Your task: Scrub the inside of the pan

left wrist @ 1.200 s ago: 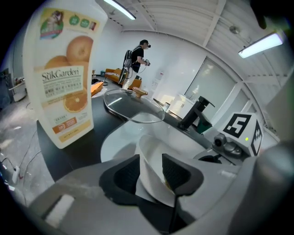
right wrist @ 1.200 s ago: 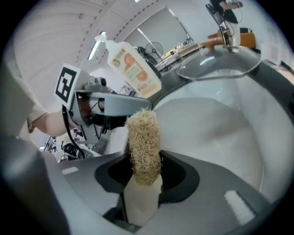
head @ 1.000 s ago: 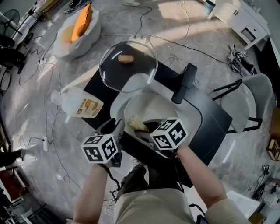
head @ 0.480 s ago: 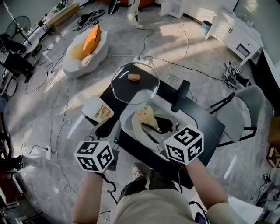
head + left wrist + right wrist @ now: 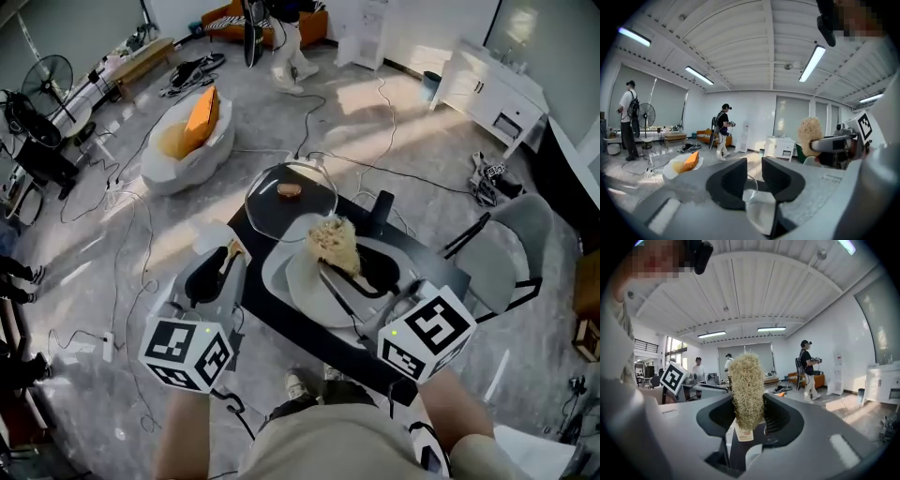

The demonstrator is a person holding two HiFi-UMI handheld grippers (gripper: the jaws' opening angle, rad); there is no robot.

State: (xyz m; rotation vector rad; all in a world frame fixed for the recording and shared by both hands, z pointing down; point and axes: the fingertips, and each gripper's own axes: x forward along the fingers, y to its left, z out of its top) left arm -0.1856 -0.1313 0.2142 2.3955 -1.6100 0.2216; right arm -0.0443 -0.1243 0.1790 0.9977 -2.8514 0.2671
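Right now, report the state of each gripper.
Left gripper: open, nothing between its jaws, which have just been closing.
Right gripper: shut on the scrubber.

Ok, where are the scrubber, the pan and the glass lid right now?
scrubber (image 5: 746, 390), right gripper view, middle of its fibres.
pan (image 5: 300, 286), head view, bare white inside.
glass lid (image 5: 277, 214), head view, clear dome beside knob.

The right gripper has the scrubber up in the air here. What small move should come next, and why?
Probably lower the right gripper so the scrubber clamped in it meets the inside of the pan; it hangs well above the pan, touching nothing.
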